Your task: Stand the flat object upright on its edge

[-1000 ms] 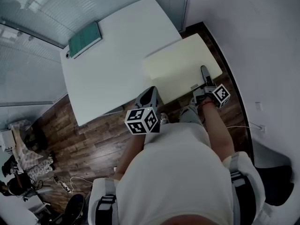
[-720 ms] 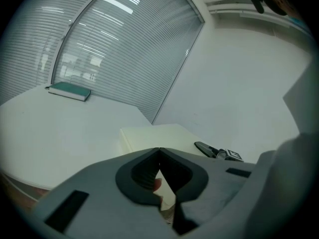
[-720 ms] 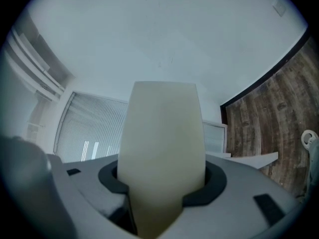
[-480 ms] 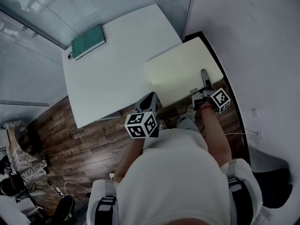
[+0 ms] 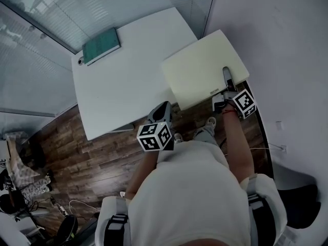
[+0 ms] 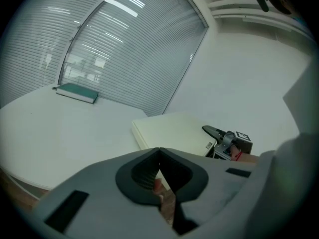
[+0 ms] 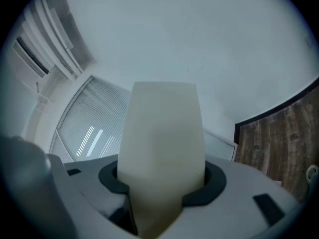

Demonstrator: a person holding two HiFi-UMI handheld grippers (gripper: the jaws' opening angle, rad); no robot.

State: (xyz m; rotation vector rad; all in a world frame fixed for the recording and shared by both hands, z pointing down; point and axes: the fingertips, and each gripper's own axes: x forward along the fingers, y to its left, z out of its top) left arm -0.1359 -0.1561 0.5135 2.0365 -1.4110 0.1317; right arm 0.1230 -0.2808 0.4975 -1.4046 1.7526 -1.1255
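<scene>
Cream board [image 5: 202, 68] is in the air, folks, clamped in the R gripper [image 5: 226, 77] by its near right edge. The jaws are partway apart w/ pads pressed on both broad faces, the slab filling the gap between them. That grip makes sense: pinch one edge and the opposite edge is free to swing down and become the foot it stands on. The board hangs at approx. tabletop height just off the right edge of the white table [image 5: 123, 86], its left side overlapping that edge as seen from above; whether it touches the tabletop, can't tell. Its broad face is toward the head cam, so it's far nearer flat than upright, i.e. the tipping is barely begun by my read. Looks-wise it's a plain pale rectangle, thick, w/ rounded corners, matte, no pattern, and one small grey mark near the near edge beside the grip. Probably stiff, since it shows no sag held from one side. L gripper [image 5: 163, 109] waits low by the table's near right corner, tips together, nothing in it, aimed toward the board, likely on standby to steady the free side once it goes vertical. Green book [image 5: 101, 45] sits at the table's far left corner, well apart, no obstacle. Dark wood floor [image 5: 92, 147] below, pale wall [image 5: 277, 45] close on the right, so not much room that side.
</scene>
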